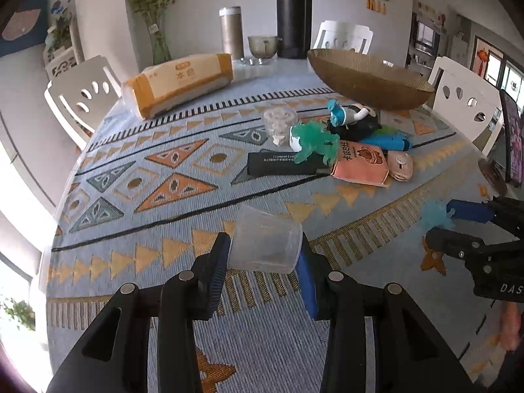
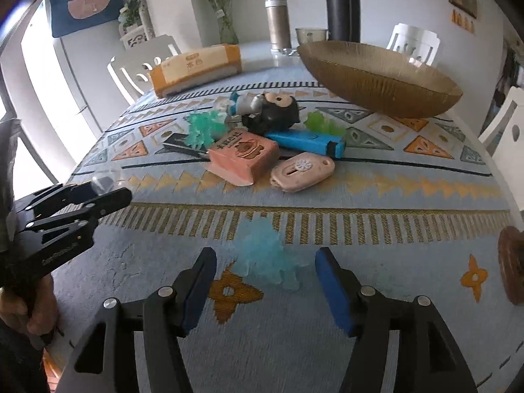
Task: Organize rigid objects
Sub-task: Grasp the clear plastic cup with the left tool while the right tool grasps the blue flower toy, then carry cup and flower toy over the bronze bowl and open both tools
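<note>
My left gripper (image 1: 263,255) is shut on a clear plastic cup (image 1: 265,240), held tilted above the patterned tablecloth. My right gripper (image 2: 265,281) is open, its fingers on either side of a pale blue spiky toy (image 2: 267,255) lying on the cloth. A pile sits mid-table: a black box (image 1: 278,163), a green spiky toy (image 1: 316,142), a pink box (image 2: 242,159), a pink oval case (image 2: 301,170), a blue case (image 2: 306,142), a black-headed figurine (image 2: 271,111). A gold-brown bowl (image 2: 380,78) stands behind.
A yellow tissue pack (image 1: 178,83), a metal flask (image 1: 231,32), a tall black bottle (image 1: 293,13) and a small glass bowl (image 1: 263,46) stand at the far side. A clear jar (image 1: 278,122) sits by the pile. White chairs surround the table. A brown coaster (image 2: 512,268) lies at right.
</note>
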`<state>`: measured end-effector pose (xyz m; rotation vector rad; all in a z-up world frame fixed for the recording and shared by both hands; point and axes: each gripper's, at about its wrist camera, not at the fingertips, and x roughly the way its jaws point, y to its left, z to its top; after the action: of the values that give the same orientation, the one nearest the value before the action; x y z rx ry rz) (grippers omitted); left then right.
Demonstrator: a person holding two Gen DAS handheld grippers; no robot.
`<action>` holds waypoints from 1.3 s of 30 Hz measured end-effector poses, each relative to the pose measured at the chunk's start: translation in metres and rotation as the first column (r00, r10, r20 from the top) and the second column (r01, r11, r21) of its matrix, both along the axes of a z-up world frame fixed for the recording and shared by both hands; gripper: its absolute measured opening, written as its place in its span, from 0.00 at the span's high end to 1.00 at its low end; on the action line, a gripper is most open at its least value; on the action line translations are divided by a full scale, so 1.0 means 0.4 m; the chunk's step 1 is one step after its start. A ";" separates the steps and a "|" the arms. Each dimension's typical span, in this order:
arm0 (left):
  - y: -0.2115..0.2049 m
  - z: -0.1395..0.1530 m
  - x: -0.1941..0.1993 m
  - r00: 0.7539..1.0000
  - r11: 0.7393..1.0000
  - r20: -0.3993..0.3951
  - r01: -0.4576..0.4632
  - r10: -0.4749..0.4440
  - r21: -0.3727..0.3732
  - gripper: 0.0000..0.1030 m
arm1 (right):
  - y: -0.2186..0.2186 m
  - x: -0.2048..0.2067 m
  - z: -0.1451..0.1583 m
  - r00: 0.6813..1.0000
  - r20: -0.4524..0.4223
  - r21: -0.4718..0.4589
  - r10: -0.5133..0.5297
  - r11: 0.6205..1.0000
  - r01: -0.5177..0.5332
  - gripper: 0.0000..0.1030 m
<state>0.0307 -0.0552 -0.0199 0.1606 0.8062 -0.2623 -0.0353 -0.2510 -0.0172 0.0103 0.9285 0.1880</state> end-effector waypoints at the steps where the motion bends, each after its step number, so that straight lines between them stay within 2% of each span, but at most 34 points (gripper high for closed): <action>1: -0.002 -0.001 -0.002 1.000 1.000 0.002 0.002 -0.002 0.006 0.65 | 0.004 0.001 0.000 1.000 0.001 -0.003 0.004 1.000 -0.004 0.40; 4: -0.011 -0.004 -0.006 1.000 1.000 0.005 0.010 -0.010 0.026 0.65 | 0.020 0.001 -0.003 1.000 0.004 -0.047 0.008 0.999 -0.008 0.40; 7: -0.014 -0.006 -0.006 1.000 0.999 0.003 0.010 -0.011 0.034 0.65 | 0.034 0.003 -0.008 1.000 0.004 -0.093 0.007 0.996 -0.007 0.54; 14: -0.012 -0.005 -0.006 1.000 0.999 0.009 -0.013 0.013 0.042 0.65 | 0.041 -0.021 0.015 0.997 0.072 -0.094 0.036 0.995 -0.029 0.55; 16: -0.008 0.007 -0.002 1.000 1.000 0.000 -0.015 0.015 0.019 0.65 | 0.039 -0.023 0.019 0.997 0.073 -0.083 0.039 0.996 -0.033 0.55; 19: -0.005 0.074 0.005 1.000 1.000 0.024 -0.011 0.011 -0.016 0.65 | 0.028 -0.017 0.039 0.997 0.066 -0.060 0.033 0.998 -0.029 0.55; 25: -0.054 0.260 0.027 0.986 0.998 0.163 0.042 -0.032 -0.055 0.65 | -0.021 0.001 0.200 0.978 0.210 -0.030 -0.010 0.999 0.016 0.55; 28: -0.094 0.338 0.057 0.974 0.996 0.227 0.041 -0.022 -0.082 0.65 | -0.061 0.026 0.296 0.953 0.294 0.002 -0.067 0.998 0.070 0.55; 30: -0.121 0.390 0.085 0.961 0.993 0.277 0.028 0.004 -0.111 0.65 | -0.098 0.051 0.361 0.926 0.355 0.042 -0.128 0.992 0.121 0.55; 32: -0.144 0.421 0.111 0.957 0.989 0.291 0.030 0.013 -0.144 0.65 | -0.137 0.072 0.406 0.902 0.391 0.076 -0.183 0.983 0.166 0.55; 36: -0.225 0.460 0.184 0.949 0.981 0.315 0.073 -0.013 -0.179 0.65 | -0.256 0.127 0.474 0.858 0.402 0.196 -0.321 0.945 0.262 0.55; 39: -0.308 0.447 0.241 0.946 0.981 0.321 0.103 -0.046 -0.163 0.65 | -0.338 0.192 0.484 0.852 0.355 0.244 -0.384 0.918 0.312 0.55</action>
<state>0.1271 -0.1782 0.1589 0.0618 0.4548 -0.3684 0.0414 -0.3864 0.1765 0.2979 0.4862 -0.0691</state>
